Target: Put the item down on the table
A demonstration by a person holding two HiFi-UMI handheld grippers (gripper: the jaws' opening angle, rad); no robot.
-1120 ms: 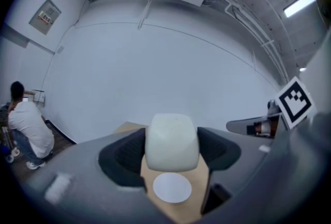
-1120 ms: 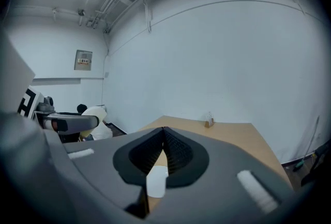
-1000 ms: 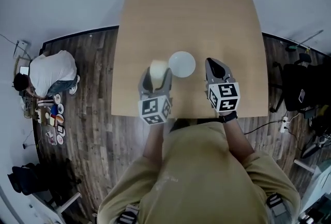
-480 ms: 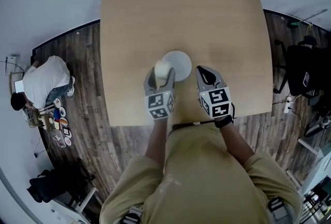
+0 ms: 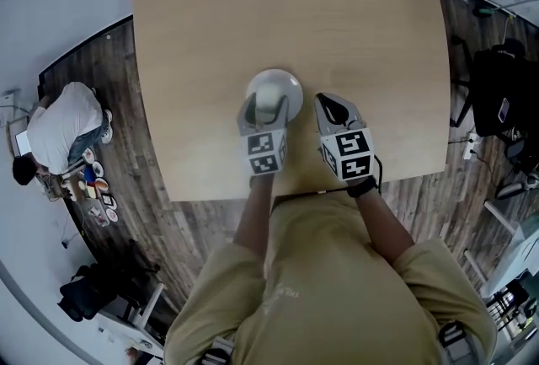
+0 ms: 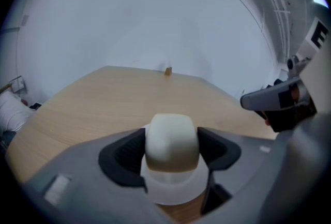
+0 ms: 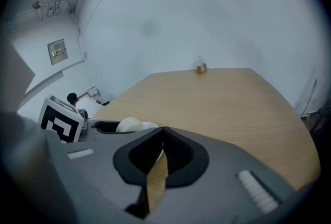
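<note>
A cream, rounded bun [image 6: 171, 139] sits between the jaws of my left gripper [image 6: 171, 151], which is shut on it. Directly under it lies a white plate [image 6: 170, 190]. Whether the bun touches the plate I cannot tell. In the head view the left gripper [image 5: 264, 112] holds the bun [image 5: 269, 99] over the near half of the plate [image 5: 278, 80], near the table's middle. My right gripper [image 5: 333, 110] is just to the right of the plate, above the table. Its jaws meet with nothing between them [image 7: 162, 133].
The wooden table [image 5: 253, 9] stretches far ahead and to both sides. A small wooden stand [image 7: 200, 68] sits at its far edge. A person [image 5: 59, 123] crouches on the floor to the left, and black chairs [image 5: 497, 98] stand to the right.
My left gripper has carried the bun rightwards, from beside the plate's left edge to over the plate. The right gripper has stayed shut next to the plate.
</note>
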